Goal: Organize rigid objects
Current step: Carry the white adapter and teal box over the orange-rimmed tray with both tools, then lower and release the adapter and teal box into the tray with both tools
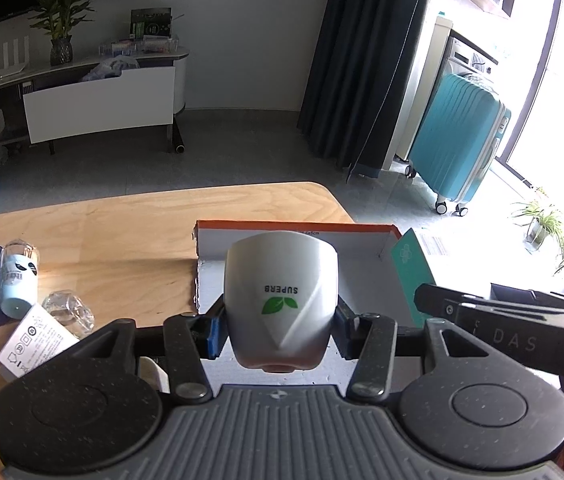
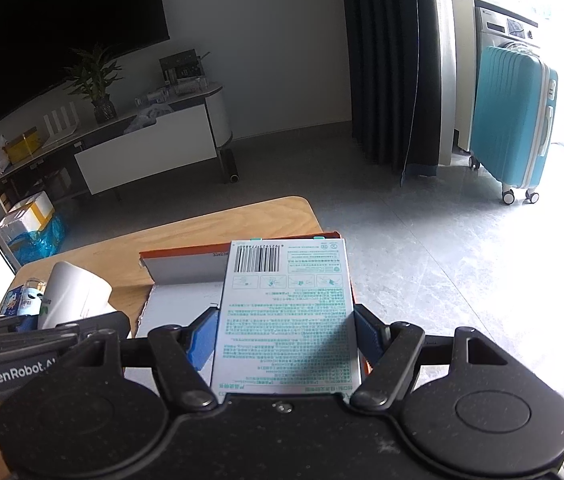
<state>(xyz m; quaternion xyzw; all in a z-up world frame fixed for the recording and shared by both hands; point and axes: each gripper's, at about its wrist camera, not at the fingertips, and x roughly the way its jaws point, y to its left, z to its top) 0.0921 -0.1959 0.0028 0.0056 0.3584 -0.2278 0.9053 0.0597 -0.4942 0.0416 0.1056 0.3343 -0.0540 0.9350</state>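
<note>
Left tongs clamp white cup w/ right tongs gripping teal-print box just beside it, both over orange-rimmed tray on tabletop.

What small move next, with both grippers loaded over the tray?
Probably lower the left gripper and set the white cup in the orange-rimmed tray: the cup hangs clamped above its bare floor, while the right gripper holds the box alongside.

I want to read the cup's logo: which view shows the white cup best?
The left wrist view: the white cup sits centered in the left gripper, logo facing the camera. The right wrist view shows only its plain side at left.
</note>
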